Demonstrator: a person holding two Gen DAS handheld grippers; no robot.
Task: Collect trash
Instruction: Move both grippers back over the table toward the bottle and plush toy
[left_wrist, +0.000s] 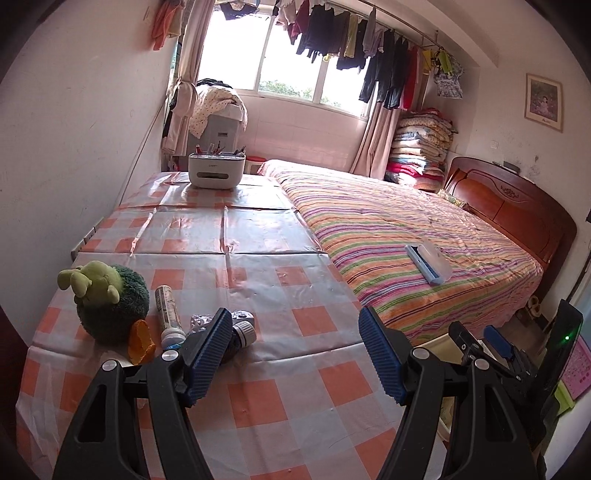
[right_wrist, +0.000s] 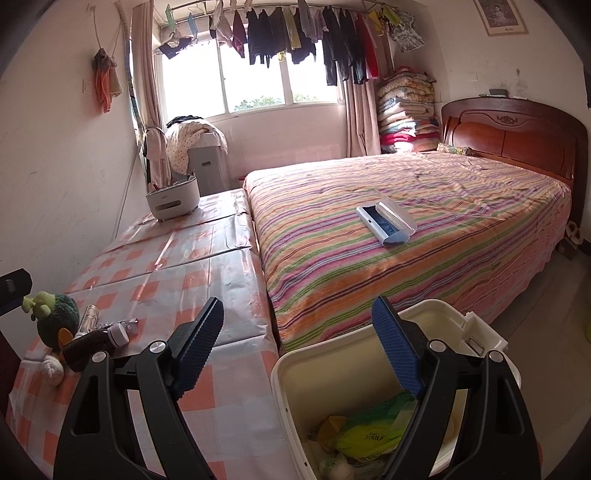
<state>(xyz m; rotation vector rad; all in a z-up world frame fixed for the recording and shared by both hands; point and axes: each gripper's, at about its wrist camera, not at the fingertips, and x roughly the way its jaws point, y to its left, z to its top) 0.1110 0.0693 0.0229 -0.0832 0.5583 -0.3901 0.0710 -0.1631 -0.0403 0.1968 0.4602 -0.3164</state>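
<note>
Left wrist view: left gripper (left_wrist: 291, 354) jaws wide, empty. Trash lies at 10 o'clock on the tabletop (left_wrist: 258, 273): brown bottle (left_wrist: 240, 334), white tube (left_wrist: 168, 314), crumpled wrapper (left_wrist: 201, 321). Judged light, rigid, rollable; grip the bottle mid-body. Right gripper (right_wrist: 295, 350) jaws wide, empty, over the bin (right_wrist: 354, 354).

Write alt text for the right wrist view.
The right gripper, jaws open and empty, hangs over an open cream trash bin that holds crumpled wrappers. To its left a checkered table carries a brown bottle and a green plush toy; a striped bed lies beyond.
</note>
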